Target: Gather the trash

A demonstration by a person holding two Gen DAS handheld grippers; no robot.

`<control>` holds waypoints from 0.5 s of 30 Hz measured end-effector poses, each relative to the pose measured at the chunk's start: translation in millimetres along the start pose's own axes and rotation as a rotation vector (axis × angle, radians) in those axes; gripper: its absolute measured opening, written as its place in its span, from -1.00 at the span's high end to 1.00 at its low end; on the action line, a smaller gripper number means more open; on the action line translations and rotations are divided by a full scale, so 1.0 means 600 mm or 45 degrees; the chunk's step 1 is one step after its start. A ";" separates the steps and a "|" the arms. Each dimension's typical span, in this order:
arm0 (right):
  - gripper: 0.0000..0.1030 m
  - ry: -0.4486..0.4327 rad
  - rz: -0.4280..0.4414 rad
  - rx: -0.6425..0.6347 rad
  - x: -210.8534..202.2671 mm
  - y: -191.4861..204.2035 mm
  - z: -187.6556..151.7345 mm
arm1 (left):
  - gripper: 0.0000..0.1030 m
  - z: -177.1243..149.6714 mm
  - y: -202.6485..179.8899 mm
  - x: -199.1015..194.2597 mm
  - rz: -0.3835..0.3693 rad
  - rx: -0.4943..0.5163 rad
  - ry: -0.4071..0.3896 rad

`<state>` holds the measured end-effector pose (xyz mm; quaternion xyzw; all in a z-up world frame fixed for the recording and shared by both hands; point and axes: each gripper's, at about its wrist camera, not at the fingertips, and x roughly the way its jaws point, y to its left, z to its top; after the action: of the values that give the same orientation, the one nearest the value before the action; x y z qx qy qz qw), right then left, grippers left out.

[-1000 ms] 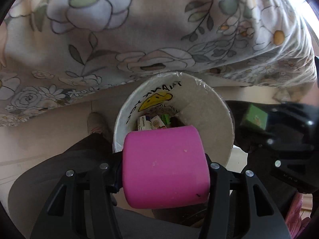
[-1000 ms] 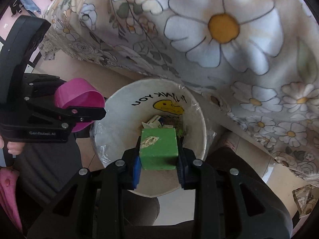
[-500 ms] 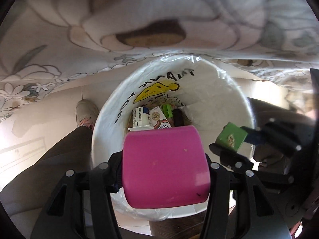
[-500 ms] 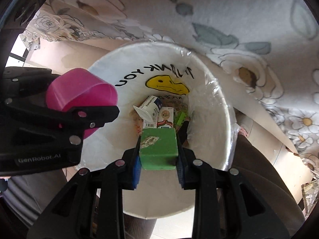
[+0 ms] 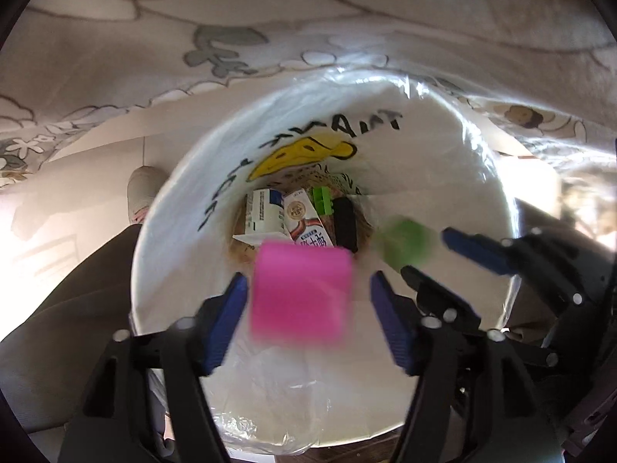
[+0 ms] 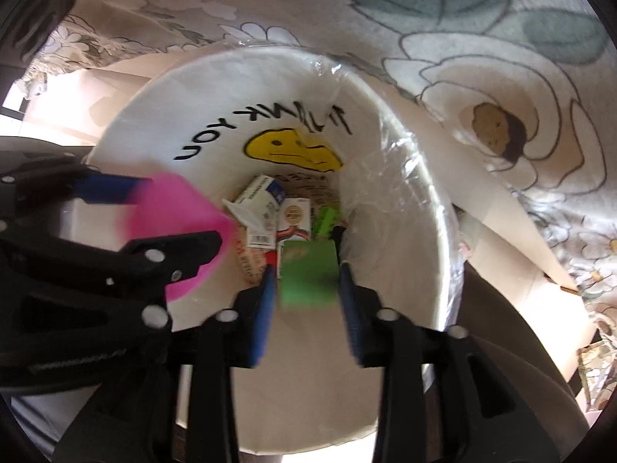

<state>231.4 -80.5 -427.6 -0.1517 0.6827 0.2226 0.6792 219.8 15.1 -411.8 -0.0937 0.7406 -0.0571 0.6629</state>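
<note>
A white lined trash bin (image 5: 455,177) (image 6: 200,123) with a yellow face and black lettering fills both views. Cartons (image 5: 266,212) (image 6: 266,208) and a green piece lie at its bottom. My left gripper (image 5: 304,297) is open over the bin; the pink cup (image 5: 300,293) is blurred between its spread fingers, free of them. My right gripper (image 6: 308,281) is open too; the green block (image 6: 308,274) is blurred between its pads, apart from both. In the left wrist view the green block (image 5: 403,245) falls beside the right gripper's blue pads (image 5: 474,250).
A floral tablecloth (image 5: 270,19) (image 6: 462,38) hangs right behind the bin. The person's dark trouser leg (image 5: 69,289) and shoe (image 5: 142,189) are left of the bin on the pale floor.
Both grippers moved lower over the bin and opened. The pink cup and the green block have left the fingers and are dropping into the bin.
</note>
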 end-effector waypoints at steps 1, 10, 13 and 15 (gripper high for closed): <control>0.11 -0.005 0.004 0.001 -0.001 -0.001 0.000 | -0.39 -0.001 0.000 0.000 -0.001 -0.001 -0.001; 0.11 -0.019 0.015 0.011 -0.013 -0.007 0.002 | -0.39 -0.003 0.004 -0.006 -0.010 -0.008 0.007; 0.11 -0.022 0.015 0.006 -0.021 -0.007 0.000 | -0.39 -0.003 0.004 -0.004 -0.004 -0.005 0.006; 0.11 -0.027 0.010 0.003 -0.018 -0.003 0.000 | -0.39 -0.004 0.003 -0.005 0.004 -0.003 0.001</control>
<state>232.7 -82.6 -417.3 -0.1458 0.6764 0.2260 0.6857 217.3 17.4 -409.0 -0.0933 0.7412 -0.0555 0.6625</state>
